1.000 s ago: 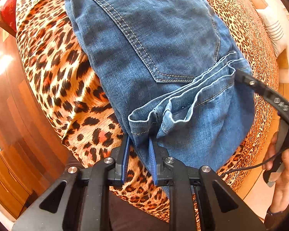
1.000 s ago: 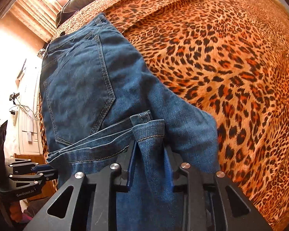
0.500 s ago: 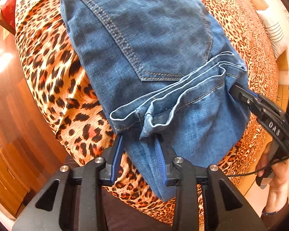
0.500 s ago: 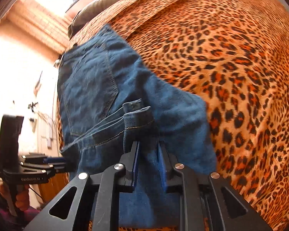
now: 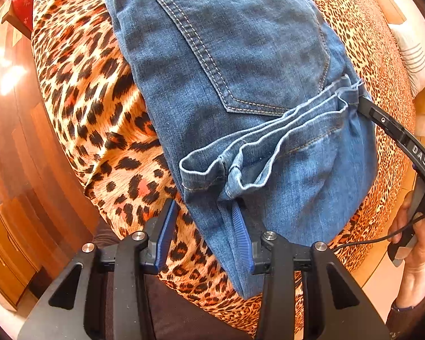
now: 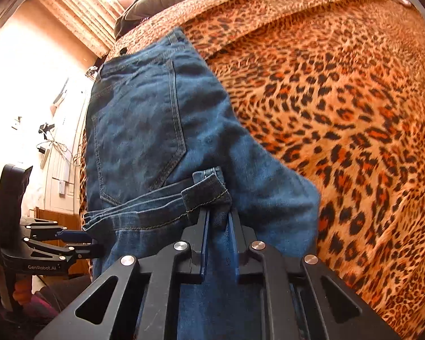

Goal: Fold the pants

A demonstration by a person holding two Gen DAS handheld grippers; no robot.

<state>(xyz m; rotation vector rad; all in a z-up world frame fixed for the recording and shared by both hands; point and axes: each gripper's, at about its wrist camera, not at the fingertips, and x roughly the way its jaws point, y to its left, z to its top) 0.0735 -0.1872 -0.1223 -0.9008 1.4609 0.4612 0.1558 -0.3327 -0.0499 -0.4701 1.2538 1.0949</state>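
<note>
Covering the bed, a leopard-print bedspread [image 6: 340,90] carries the folded blue jeans [image 5: 240,56], which lie back pocket up with the leg hems doubled over the seat. The right claw [image 6: 218,221] has just been closing and pinches denim directly below the hem [image 6: 209,189], its pads pressed on the cloth. The left claw [image 5: 204,226] has just been opening; its jaws stand apart, fabric edge lying loose between them, not gripped.
</note>
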